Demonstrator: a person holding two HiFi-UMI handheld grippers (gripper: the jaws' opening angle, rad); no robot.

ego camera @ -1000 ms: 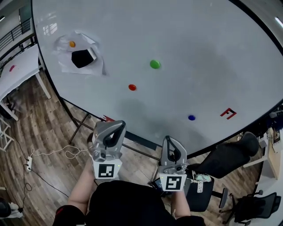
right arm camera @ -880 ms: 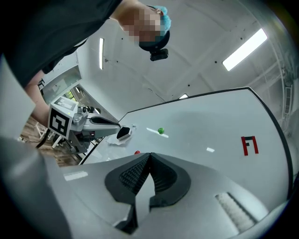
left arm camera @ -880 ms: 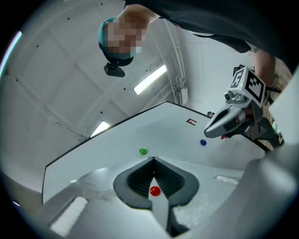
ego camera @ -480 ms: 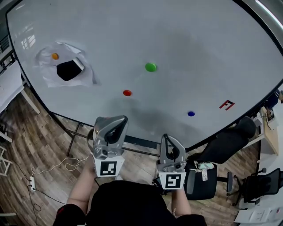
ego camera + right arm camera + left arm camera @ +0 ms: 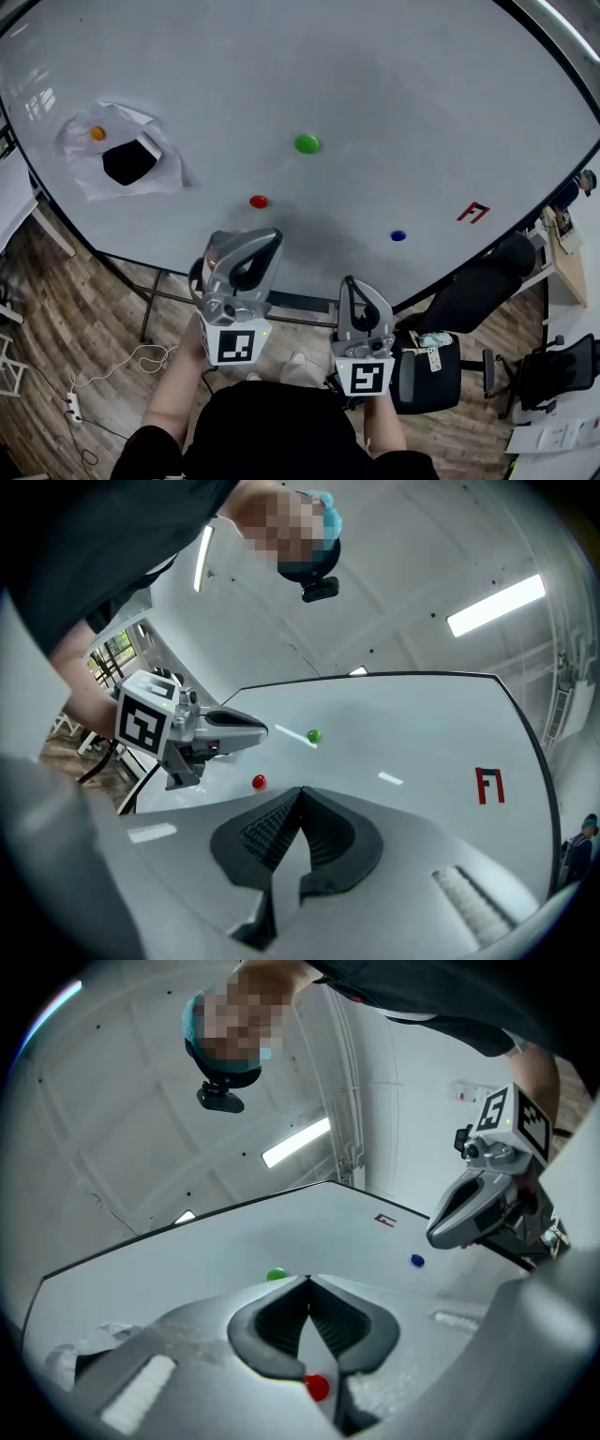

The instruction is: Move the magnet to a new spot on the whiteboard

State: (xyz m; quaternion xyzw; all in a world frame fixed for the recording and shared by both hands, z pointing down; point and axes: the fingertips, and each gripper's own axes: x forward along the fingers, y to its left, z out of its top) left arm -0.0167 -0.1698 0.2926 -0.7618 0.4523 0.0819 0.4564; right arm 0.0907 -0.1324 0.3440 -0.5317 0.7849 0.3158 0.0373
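Observation:
The whiteboard [image 5: 422,112] carries a red magnet [image 5: 259,201], a green magnet [image 5: 306,143], a blue magnet [image 5: 398,235] and an orange magnet [image 5: 97,133]. My left gripper [image 5: 246,246] hangs just below the red magnet, short of the board, shut and empty. In the left gripper view the red magnet [image 5: 318,1387] shows low behind the closed left gripper [image 5: 307,1280], with the green magnet [image 5: 276,1275] beyond the tips. My right gripper [image 5: 354,287] is lower and to the right, also shut on nothing. The right gripper view shows the red magnet [image 5: 259,781] and green magnet [image 5: 313,735].
A crumpled white sheet with a black patch [image 5: 127,161] is pinned under the orange magnet at the board's left. A red printed mark [image 5: 473,213] sits at the right. A black office chair [image 5: 469,309] and desks stand right of the board's stand, on a wooden floor [image 5: 56,309].
The head view has swung, so the board's magnets sit further left in the picture. My left gripper has come up closer under the red magnet. Both grippers stay shut.

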